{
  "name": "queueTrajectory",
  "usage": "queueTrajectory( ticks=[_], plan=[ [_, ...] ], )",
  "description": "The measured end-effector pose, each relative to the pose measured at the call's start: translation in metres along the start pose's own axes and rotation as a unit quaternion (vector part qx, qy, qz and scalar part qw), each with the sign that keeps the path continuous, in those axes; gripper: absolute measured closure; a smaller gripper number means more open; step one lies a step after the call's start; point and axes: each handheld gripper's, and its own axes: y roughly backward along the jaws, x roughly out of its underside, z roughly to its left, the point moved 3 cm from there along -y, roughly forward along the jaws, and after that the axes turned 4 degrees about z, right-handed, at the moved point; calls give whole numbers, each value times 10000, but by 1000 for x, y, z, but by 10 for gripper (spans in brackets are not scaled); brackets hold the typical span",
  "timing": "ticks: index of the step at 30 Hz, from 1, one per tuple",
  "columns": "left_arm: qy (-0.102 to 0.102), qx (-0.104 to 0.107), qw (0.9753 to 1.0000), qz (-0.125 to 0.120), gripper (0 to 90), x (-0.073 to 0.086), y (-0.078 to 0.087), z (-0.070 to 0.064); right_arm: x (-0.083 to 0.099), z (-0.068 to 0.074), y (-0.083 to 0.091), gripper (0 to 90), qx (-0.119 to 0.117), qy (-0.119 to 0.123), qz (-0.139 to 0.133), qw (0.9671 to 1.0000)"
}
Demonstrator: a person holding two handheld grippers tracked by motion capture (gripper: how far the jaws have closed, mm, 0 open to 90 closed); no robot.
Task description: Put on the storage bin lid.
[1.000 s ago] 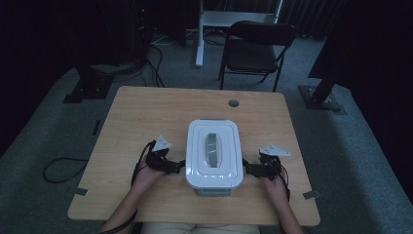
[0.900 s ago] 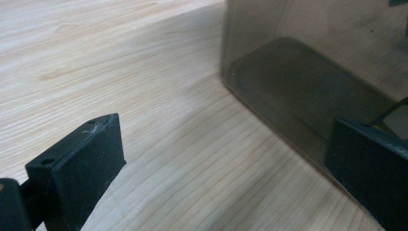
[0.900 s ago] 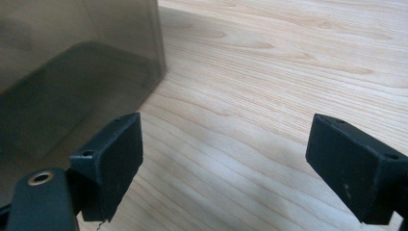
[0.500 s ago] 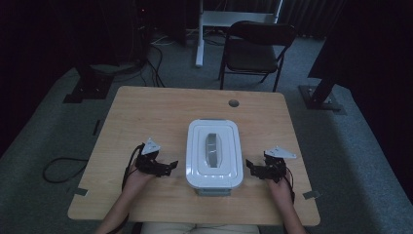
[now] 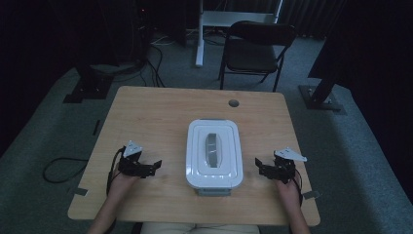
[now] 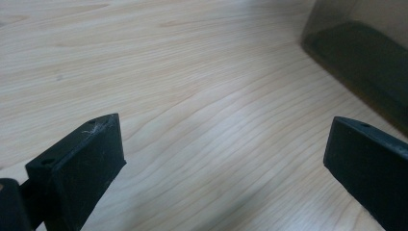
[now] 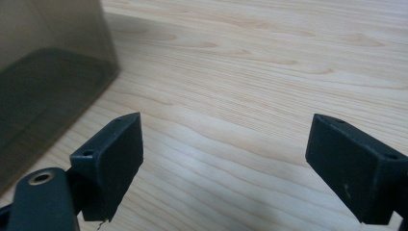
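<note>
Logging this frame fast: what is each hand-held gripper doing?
Left hand-held gripper: open, holding nothing.
Right hand-held gripper: open, holding nothing.

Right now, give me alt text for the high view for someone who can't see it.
A white rectangular plastic lidded box sits on a light wooden table, with an open left gripper and open right gripper resting apart from it on either side. A black folding chair stands beyond.

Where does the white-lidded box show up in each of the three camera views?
High view: the box sits at the table's middle, between the two grippers, white lid on.
Left gripper view: its dark see-through wall fills the upper right corner, beyond the open jaws.
Right gripper view: the same kind of wall stands at the upper left.
Shared landmark: the light wood table with its grain.
</note>
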Motion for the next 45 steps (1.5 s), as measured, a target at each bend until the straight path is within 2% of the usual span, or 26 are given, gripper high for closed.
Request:
queueTrajectory(
  ticks=[8, 13, 16, 21, 26, 29, 31, 37, 42, 45],
  plan=[
    [149, -235, 9996, 31, 10, 9, 8, 15, 5, -13, 7, 127, 238, -79, 32, 9997],
    [303, -350, 9989, 8, 10, 15, 16, 23, 10, -22, 13, 126, 384, -232, 17, 9990],
    [387, -514, 9979, 19, 10, 19, 20, 28, 11, -28, 17, 126, 474, -345, 11, 9983],
    [535, -609, 9967, 62, 10, 27, 27, 35, 15, -36, 20, 127, 686, -445, 84, 9966],
    [687, -720, 9950, 105, 10, 35, 34, 42, 21, -42, 21, 127, 799, -570, 209, 9949],
    [813, -821, 9932, 147, 10, 41, 39, 47, 24, -45, 20, 127, 983, -613, 362, 9926],
    [873, -980, 9911, 240, 10, 45, 42, 50, 27, -47, 19, 127, 1056, -621, 477, 9913],
    [1090, -1372, 9831, 529, 10, 58, 49, 58, 32, -51, 20, 127, 1064, -773, 581, 9896],
    [1246, -1656, 9764, 614, 10, 65, 57, 64, 39, -54, 21, 126, 1190, -822, 702, 9870],
    [1290, -1727, 9744, 637, 10, 69, 60, 66, 43, -55, 22, 127, 1190, -875, 782, 9859]
  ],
)
